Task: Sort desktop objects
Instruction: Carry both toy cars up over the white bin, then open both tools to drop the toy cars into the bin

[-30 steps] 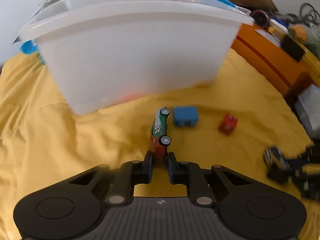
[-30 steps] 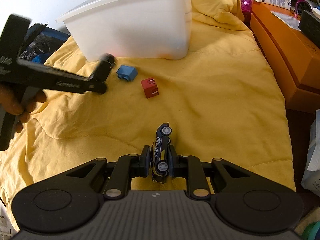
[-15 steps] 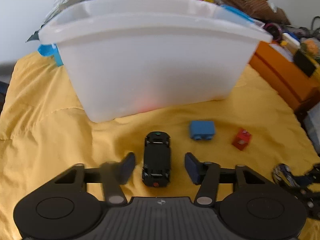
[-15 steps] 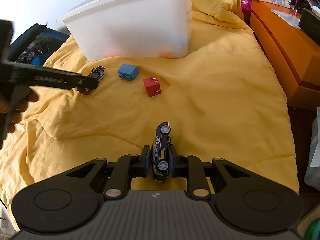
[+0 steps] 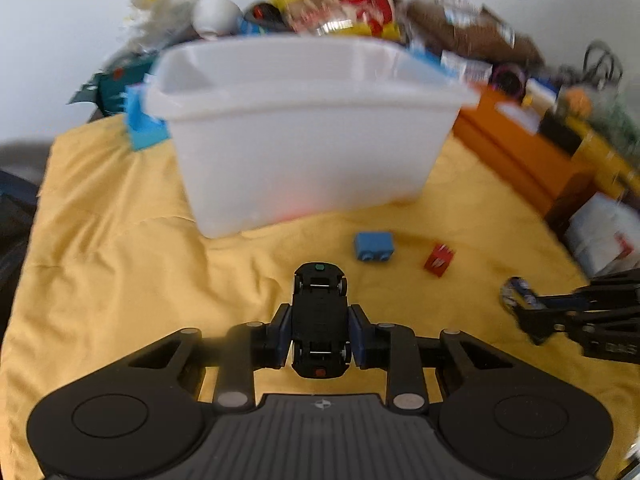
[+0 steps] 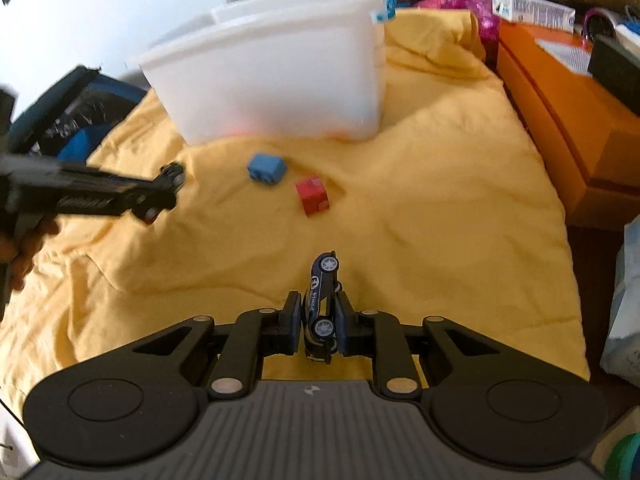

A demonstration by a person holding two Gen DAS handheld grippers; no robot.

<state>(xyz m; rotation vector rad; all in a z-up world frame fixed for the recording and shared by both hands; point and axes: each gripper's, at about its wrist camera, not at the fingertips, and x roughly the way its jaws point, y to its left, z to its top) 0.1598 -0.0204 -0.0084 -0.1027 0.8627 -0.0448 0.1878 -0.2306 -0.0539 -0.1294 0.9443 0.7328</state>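
My left gripper (image 5: 319, 339) is shut on a toy car (image 5: 320, 320) turned belly-up, its black underside and wheels showing, held above the yellow cloth (image 5: 120, 264). The same gripper (image 6: 160, 192) shows at the left of the right wrist view. My right gripper (image 6: 319, 326) is shut on a dark blue toy car (image 6: 321, 300) held on its side; it also shows in the left wrist view (image 5: 520, 300). A white plastic bin (image 5: 304, 136) stands behind. A blue block (image 5: 373, 245) and a red block (image 5: 439, 259) lie on the cloth in front of the bin.
An orange box (image 6: 568, 120) runs along the right side with small items on it. A pile of packets and toys (image 5: 328, 4) sits behind the bin. A dark bag (image 6: 72, 120) lies at the cloth's left edge.
My left gripper held the car on its side, opened and let it rest belly-up, then shut on it again and drew back from the bin. My right gripper kept its hold on the blue car.
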